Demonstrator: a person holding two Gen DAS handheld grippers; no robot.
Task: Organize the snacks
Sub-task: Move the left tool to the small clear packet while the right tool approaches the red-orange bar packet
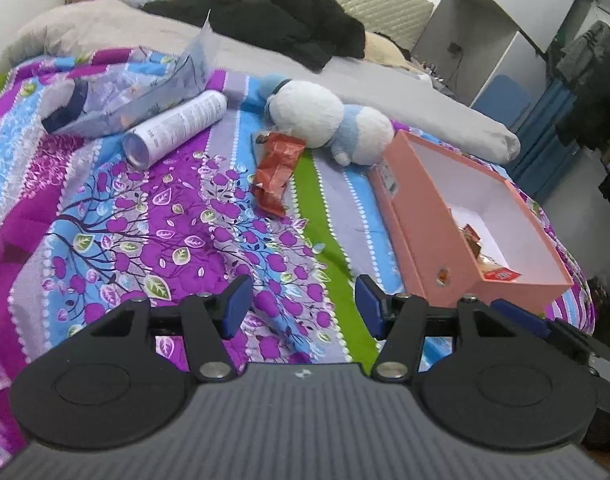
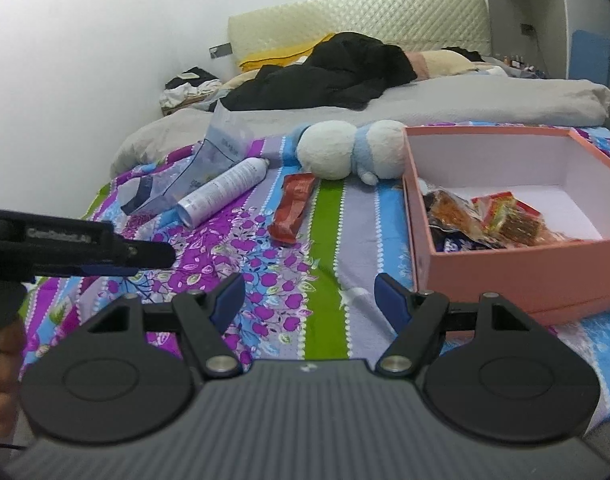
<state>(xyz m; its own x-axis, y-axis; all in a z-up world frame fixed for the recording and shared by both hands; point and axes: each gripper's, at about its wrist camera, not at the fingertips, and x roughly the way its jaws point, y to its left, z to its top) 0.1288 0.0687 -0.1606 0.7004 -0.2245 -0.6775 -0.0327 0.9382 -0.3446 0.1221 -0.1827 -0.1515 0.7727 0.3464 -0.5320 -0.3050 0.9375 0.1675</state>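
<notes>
Both claws released, nothing between jaws: left gripper [image 1: 301, 304] and right gripper [image 2: 309, 300] hover over the patterned bedspread [image 1: 153, 216]. Partly done: several snack packets [image 2: 501, 216] already sit in the pink box [image 2: 505, 276] at right. Left to do: red snack packet [image 1: 277, 168] lies loose mid-bed, near the plush toy [image 1: 325, 120]. White can [image 1: 177, 128] far left, likely not a snack.

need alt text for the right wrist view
An open, empty tool hovers over a colourful bedspread, facing a red snack packet that lies beside a pink box already holding snacks. Behind them lie a white spray can and a plush toy.
</notes>
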